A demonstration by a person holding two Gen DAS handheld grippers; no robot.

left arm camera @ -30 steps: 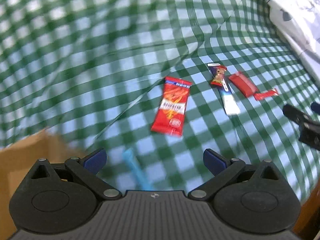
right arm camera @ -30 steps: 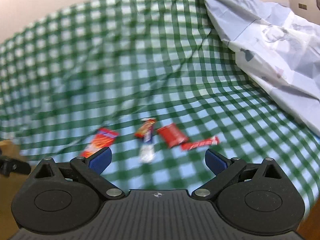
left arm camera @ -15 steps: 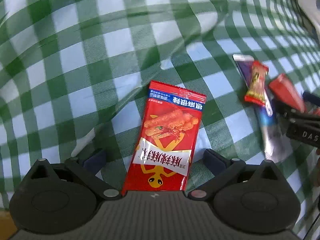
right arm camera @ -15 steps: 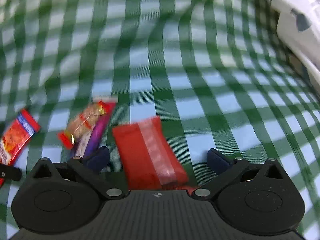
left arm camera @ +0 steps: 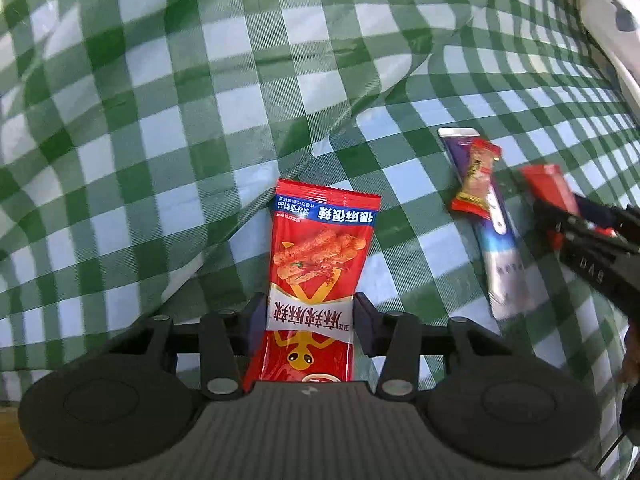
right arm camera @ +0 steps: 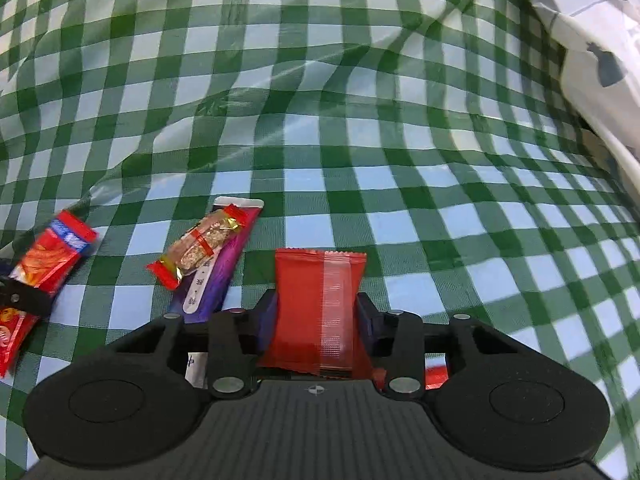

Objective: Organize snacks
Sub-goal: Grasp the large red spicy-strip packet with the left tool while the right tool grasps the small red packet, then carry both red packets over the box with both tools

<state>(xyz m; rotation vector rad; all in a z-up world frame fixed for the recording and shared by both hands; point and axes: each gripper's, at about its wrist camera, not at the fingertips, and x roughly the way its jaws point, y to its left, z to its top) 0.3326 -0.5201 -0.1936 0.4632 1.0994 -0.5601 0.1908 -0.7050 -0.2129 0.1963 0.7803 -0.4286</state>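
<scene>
A red spicy-stick packet [left arm camera: 320, 248] lies on the green checked cloth [left arm camera: 200, 120], its near end between the fingers of my left gripper [left arm camera: 308, 312]. The jaws are closing and the pads press its two long edges. In the right wrist view a plain red packet [right arm camera: 320, 284] sits between the fingers of my right gripper [right arm camera: 316, 312], whose jaws are closing too, pads against its sides. Between the two lie a small red-and-gold bar [right arm camera: 200, 248] and, under it, a purple stick packet [right arm camera: 224, 276].
A white printed cloth [right arm camera: 592, 40] is heaped at the far right. A thin red wrapper [right arm camera: 436, 376] shows under my right gripper's body. A brown cardboard corner [left arm camera: 10, 452] sits at the lower left of the left wrist view. The checked cloth is wrinkled beyond the snacks.
Both grippers came down and forward onto the snacks. Their jaws, wide before, have narrowed onto the spicy-stick packet on the left and the plain red packet on the right.
</scene>
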